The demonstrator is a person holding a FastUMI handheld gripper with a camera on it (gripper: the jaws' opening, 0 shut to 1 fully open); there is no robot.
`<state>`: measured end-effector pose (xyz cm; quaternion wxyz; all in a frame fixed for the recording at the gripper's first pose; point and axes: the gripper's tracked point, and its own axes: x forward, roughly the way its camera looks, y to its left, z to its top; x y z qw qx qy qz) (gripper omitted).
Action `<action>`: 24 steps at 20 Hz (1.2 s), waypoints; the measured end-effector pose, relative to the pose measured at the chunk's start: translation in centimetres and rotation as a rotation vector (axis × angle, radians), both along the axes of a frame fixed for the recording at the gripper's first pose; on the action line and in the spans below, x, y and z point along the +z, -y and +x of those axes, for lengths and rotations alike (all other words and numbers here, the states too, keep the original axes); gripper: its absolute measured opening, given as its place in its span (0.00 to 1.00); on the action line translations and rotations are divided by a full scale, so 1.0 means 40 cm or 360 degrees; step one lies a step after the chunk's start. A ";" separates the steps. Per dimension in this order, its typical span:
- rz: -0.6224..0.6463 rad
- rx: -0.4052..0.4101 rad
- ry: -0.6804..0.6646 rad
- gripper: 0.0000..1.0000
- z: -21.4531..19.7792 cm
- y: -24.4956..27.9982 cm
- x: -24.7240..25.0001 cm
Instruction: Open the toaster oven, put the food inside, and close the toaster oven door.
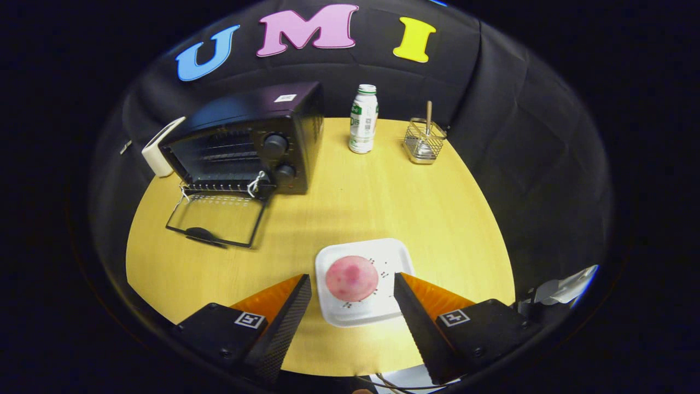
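Between my two black textured fingers (pixel 284 317) sits a white square foam tray (pixel 394 253) holding a round pink speckled bun (pixel 351 278), which lies a little toward the tray's near side. My claw (pixel 353 290) is spread wide, one finger on each side of the tray, and neither touches the bun; whether the tips touch the tray's edges I cannot tell. Beyond and to the left on the yellow wooden counter (pixel 350 202) stands the black toaster oven (pixel 246 139), its glass door (pixel 216 219) dropped flat onto the counter, with a wire rack visible in the dark inside. A small white cord hangs at the door's hinge corner. Two round knobs sit on the oven's right panel. Well beyond the tray stand a white plastic bottle with a green label (pixel 363 119) and a small wire basket (pixel 424 141) with a wooden stick standing upright in it. A white boxy thing (pixel 158 150) pokes out from behind the oven's left side, mostly hidden. My fingers point forward and slightly downward over the counter's near edge.
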<state>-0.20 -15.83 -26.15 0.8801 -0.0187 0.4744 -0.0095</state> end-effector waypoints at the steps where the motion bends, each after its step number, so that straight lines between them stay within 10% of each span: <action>1: 0.0003 0.0000 -0.0031 0.99 0.007 0.033 -0.006; 21: 0.0109 0.0007 -0.0567 0.93 -0.025 0.238 -0.309; 24: 0.0162 -0.0059 -0.0586 0.79 -0.025 0.224 -0.311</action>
